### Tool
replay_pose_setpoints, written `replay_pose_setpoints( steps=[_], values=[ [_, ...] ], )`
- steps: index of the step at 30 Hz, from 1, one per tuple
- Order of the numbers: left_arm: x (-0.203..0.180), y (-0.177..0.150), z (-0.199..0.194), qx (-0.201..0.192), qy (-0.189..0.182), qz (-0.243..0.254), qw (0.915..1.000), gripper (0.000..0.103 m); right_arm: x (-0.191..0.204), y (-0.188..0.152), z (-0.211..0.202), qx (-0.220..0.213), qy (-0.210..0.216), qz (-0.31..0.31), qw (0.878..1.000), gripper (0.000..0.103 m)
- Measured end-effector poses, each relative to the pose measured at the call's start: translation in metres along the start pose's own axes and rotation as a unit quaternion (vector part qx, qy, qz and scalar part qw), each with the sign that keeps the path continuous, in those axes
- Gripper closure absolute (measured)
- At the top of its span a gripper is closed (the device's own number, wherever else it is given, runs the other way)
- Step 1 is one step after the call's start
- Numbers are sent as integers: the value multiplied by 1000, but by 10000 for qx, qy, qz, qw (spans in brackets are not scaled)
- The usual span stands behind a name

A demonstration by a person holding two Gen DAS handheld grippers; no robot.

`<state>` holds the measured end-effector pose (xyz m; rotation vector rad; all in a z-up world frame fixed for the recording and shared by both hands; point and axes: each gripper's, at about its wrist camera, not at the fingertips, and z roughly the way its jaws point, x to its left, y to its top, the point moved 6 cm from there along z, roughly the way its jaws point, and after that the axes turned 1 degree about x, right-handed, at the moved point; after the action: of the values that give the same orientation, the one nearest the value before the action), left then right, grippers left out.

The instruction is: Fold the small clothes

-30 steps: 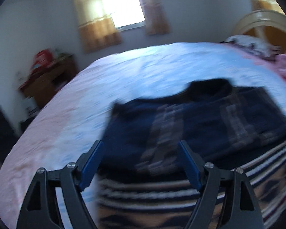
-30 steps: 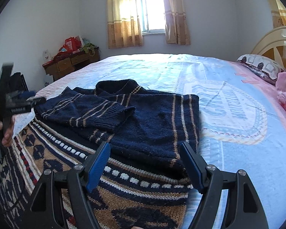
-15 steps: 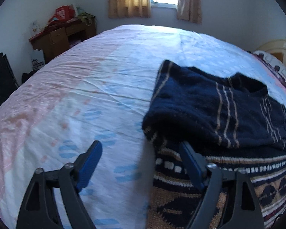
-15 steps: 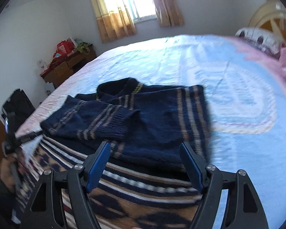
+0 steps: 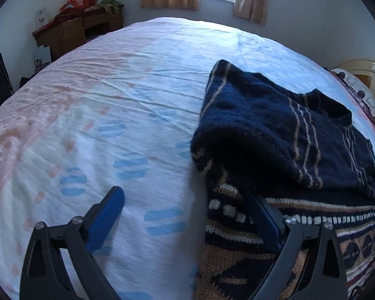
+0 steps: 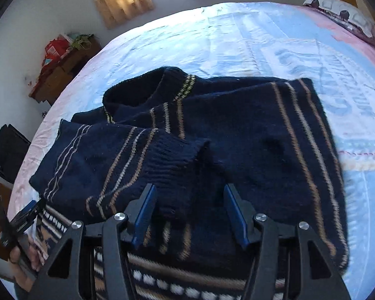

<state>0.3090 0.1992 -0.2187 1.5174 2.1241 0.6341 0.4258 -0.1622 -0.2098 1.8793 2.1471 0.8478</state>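
The sweater [image 6: 212, 135] lies on the bed [image 5: 112, 100], sleeves folded in over the body, patterned hem nearest me. Its long axis runs from hem to collar [image 6: 147, 92], straight ahead of my right gripper [image 6: 190, 212], which hangs over the lower body with jaws apart, holding nothing. My left gripper [image 5: 187, 222] straddles the sweater's left edge, jaws wide, empty; its right finger [image 5: 265, 225] is over the hem. I judge both equally near the hem. Large print on the sheet [image 6: 325, 80] is unreadable; no labels seen.
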Motion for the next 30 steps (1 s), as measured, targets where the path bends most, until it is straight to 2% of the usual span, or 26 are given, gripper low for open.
replay_pose_setpoints(
  steps=[1,2,4,5,9,13,19,24,27,30],
  values=[
    [1,1,1,-4,-9,-8,10000,3,3,1,0,-9,-54,-58,10000,61],
    [1,1,1,-8,-15,-12,10000,3,7,2,0,-22,-134,-150,9998,84],
    [2,1,1,-19,-37,-30,10000,3,10,4,-3,-86,-298,-276,9991,91],
    [2,1,1,-25,-54,-41,10000,3,12,6,-6,-139,-352,-334,9987,98],
    [5,2,0,-71,-208,-131,9997,3,14,20,-24,-515,-585,-499,9957,98],
    [7,2,-3,-123,-498,-264,9983,0,11,31,-37,-765,-1032,-635,9897,98],
    [7,3,-6,-209,-802,-362,9959,0,-10,34,-35,-734,-1397,-544,9860,98],
    [7,3,-6,-219,-866,-384,9953,0,-27,26,-13,-384,-1404,-453,9883,98],
    [8,3,-6,-220,-875,-393,9951,0,-28,22,-8,-394,-1439,-533,9874,98],
    [13,5,-11,-311,-916,-539,9938,0,-36,22,-13,-387,-1272,-280,9907,88]
  ],
)
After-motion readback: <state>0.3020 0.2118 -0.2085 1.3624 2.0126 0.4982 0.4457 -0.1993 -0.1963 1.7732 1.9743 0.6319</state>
